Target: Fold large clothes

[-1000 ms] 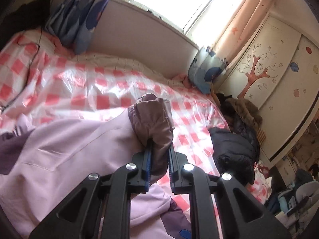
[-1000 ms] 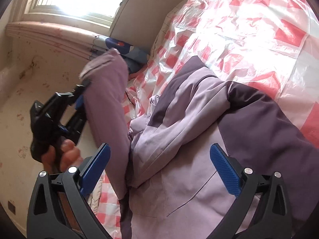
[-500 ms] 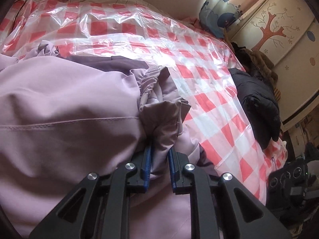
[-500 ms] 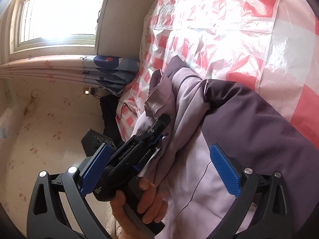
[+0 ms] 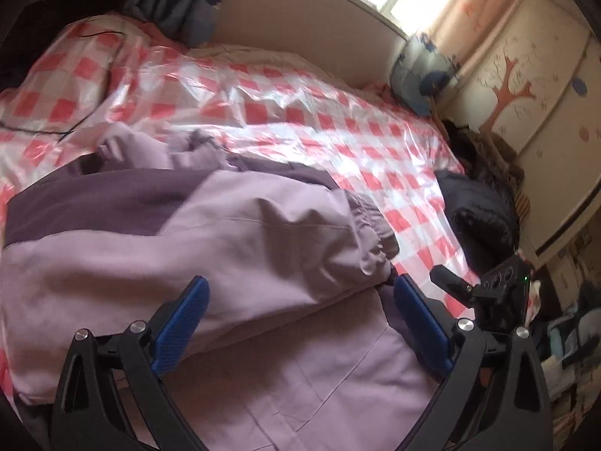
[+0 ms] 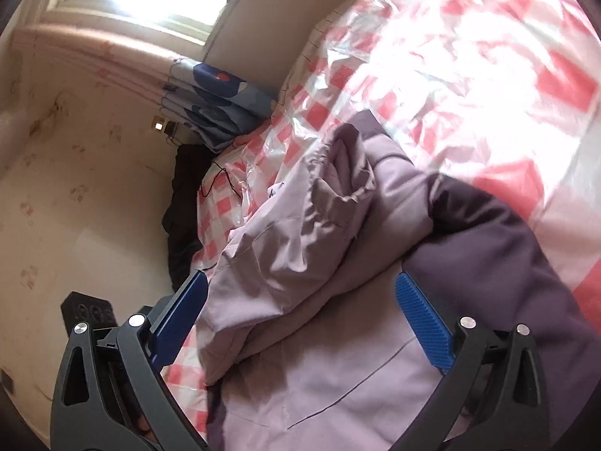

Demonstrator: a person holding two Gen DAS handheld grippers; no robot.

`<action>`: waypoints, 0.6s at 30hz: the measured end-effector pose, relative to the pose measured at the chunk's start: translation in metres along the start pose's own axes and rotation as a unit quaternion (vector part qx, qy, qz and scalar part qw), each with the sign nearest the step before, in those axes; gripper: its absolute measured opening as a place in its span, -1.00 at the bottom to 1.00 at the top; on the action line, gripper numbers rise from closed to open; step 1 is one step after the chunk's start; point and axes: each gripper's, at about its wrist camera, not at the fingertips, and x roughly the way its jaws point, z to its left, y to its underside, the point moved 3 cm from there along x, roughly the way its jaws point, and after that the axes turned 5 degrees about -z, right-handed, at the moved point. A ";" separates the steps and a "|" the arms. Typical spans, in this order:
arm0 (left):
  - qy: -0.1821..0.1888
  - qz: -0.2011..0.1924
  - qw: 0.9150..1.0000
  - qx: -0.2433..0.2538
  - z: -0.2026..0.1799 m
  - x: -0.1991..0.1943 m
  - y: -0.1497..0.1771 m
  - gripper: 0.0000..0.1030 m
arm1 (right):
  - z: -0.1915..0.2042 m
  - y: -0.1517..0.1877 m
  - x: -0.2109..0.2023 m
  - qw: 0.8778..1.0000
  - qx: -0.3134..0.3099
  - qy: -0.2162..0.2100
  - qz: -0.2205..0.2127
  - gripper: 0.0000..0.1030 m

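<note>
A lilac jacket (image 5: 263,357) with dark purple panels (image 5: 94,203) lies on the bed. Its sleeve (image 5: 270,236) is folded across the body, and the gathered cuff (image 5: 372,240) rests free near the jacket's right edge. My left gripper (image 5: 300,282) hovers just short of the sleeve; its jaws are opening wide and the pads touch no cloth. In the right wrist view the same sleeve (image 6: 300,233) lies crumpled over the jacket (image 6: 338,376). My right gripper (image 6: 300,280) stands open above it, holding nothing.
The bed wears a pink-and-white checked sheet under clear plastic (image 5: 300,112). A black padded coat (image 5: 477,218) lies at its right edge, beside a wardrobe with a tree decal (image 5: 526,86). A thin black cable (image 5: 94,112) crosses the far left. Blue curtains (image 6: 218,101) hang by the window.
My left gripper swung the sleeve down over the jacket, then opened and let the cuff go, backing off a little. The right gripper stayed open and rolled slightly.
</note>
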 end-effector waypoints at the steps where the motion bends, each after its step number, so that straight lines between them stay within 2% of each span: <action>1: -0.007 -0.014 1.000 -0.013 0.013 -0.013 -0.003 0.84 | 0.005 -0.001 0.005 1.000 -0.019 0.006 0.001 0.88; 3: -0.027 -0.041 0.998 -0.026 0.045 -0.039 -0.008 0.84 | 0.005 -0.008 0.026 0.999 -0.035 0.029 0.004 0.88; 5: -0.063 -0.054 0.996 -0.038 0.079 -0.056 -0.010 0.84 | 0.002 -0.013 0.052 0.998 -0.040 0.043 0.022 0.88; 6: -0.074 -0.057 0.994 -0.048 0.093 -0.058 -0.008 0.84 | 0.005 -0.015 0.065 0.997 -0.057 0.048 0.029 0.78; 7: -0.081 -0.058 0.993 -0.063 0.109 -0.060 -0.006 0.84 | 0.009 -0.017 0.074 0.995 -0.081 0.049 0.034 0.39; 8: -0.088 -0.055 0.991 -0.079 0.124 -0.059 -0.002 0.84 | 0.014 -0.018 0.082 0.992 -0.102 0.062 0.045 0.14; 9: -0.094 -0.051 0.990 -0.091 0.134 -0.056 0.002 0.84 | 0.017 -0.020 0.085 0.990 -0.115 0.068 0.044 -0.27; 10: -0.098 -0.046 0.988 -0.106 0.144 -0.053 0.006 0.84 | 0.024 -0.024 0.084 0.989 -0.129 0.065 0.037 -0.58; 12: -0.086 -0.061 0.987 -0.120 0.150 -0.055 0.009 0.84 | 0.043 -0.037 0.071 0.985 -0.163 0.054 0.008 -0.59; 15: -0.070 -0.104 0.987 -0.101 0.138 -0.063 0.003 0.84 | 0.060 -0.059 0.052 0.978 -0.199 0.051 -0.036 -0.61; 17: -0.072 -0.099 0.988 -0.090 0.135 -0.052 0.003 0.85 | 0.043 -0.067 0.058 0.981 -0.179 0.064 -0.027 -0.61; 18: -0.072 -0.078 0.990 -0.092 0.138 -0.037 0.007 0.85 | 0.025 -0.066 0.068 0.983 -0.163 0.081 -0.010 -0.61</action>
